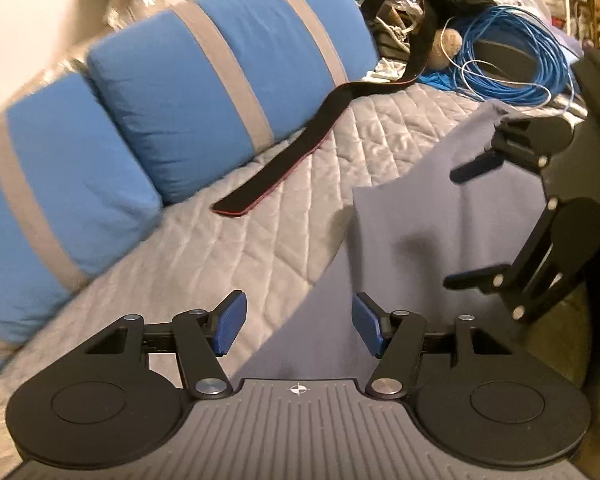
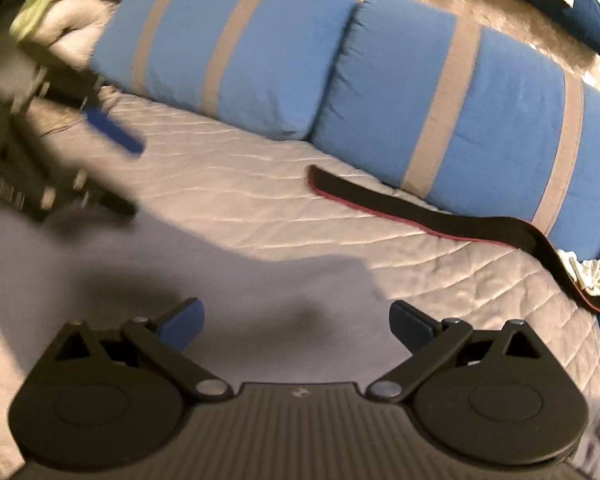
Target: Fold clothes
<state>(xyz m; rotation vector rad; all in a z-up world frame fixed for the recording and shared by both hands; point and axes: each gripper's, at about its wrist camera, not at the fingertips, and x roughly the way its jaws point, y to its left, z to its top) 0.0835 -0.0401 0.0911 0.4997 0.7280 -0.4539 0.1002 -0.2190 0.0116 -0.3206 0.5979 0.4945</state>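
Note:
A grey-blue garment [image 1: 420,216] lies flat on the quilted grey bedspread [image 1: 260,216]; it also shows in the right wrist view [image 2: 180,280]. My left gripper [image 1: 298,326] is open and empty, hovering over the garment's near left edge. My right gripper [image 2: 296,326] is open and empty above the garment. In the left wrist view the right gripper [image 1: 466,224] shows at the right, jaws apart over the cloth. In the right wrist view the left gripper [image 2: 116,164] shows blurred at the left.
Two blue cushions with grey stripes [image 1: 220,80] line the back of the bed. A black strap with a red edge [image 1: 284,168] lies in front of them. A coil of blue cable [image 1: 516,52] and dark clutter sit at the far right.

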